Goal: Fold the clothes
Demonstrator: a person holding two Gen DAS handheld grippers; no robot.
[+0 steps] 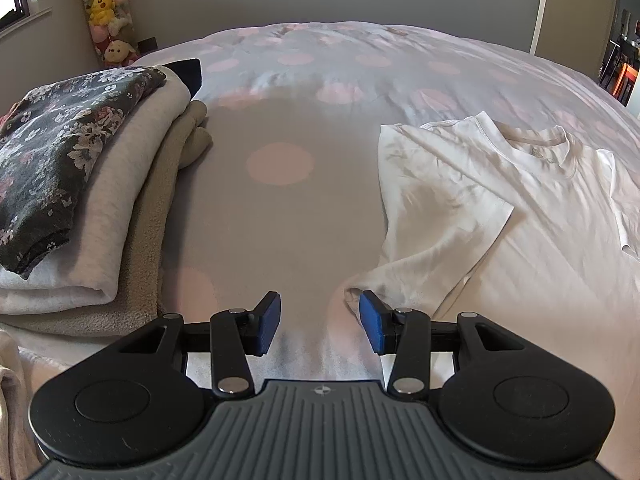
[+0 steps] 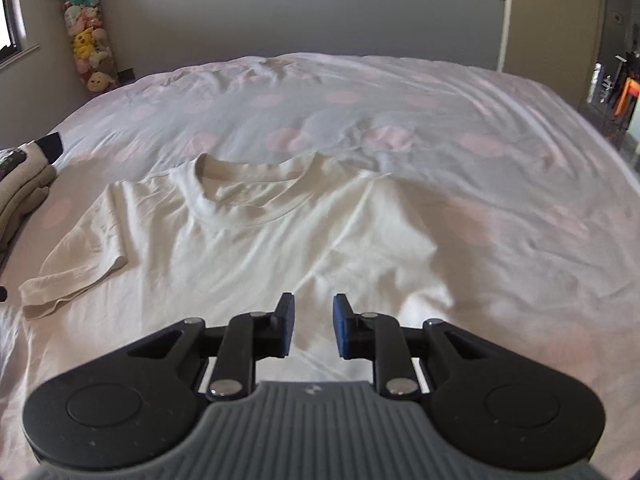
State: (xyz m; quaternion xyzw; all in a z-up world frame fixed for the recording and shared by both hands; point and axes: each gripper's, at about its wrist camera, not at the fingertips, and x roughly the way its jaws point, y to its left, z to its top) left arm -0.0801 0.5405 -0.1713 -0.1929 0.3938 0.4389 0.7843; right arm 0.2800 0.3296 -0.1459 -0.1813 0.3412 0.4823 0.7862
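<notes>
A white T-shirt (image 2: 256, 236) lies spread on the bed, collar (image 2: 256, 172) away from me, its left sleeve (image 2: 76, 272) flat at the left. In the left wrist view the same T-shirt (image 1: 460, 200) lies to the right, a corner of its sleeve beside the right blue pad. My left gripper (image 1: 320, 322) hovers open over bare bedding, nothing between its fingers. My right gripper (image 2: 314, 326) hangs over the shirt's lower body with a narrow gap between the pads. No cloth is between them.
A stack of folded clothes (image 1: 80, 200) topped by a dark floral garment (image 1: 52, 148) sits on the bed's left side. The polka-dot duvet (image 2: 360, 120) covers the bed. A column of plush toys (image 1: 106, 12) stands in the far left corner; a door (image 2: 556, 12) is at right.
</notes>
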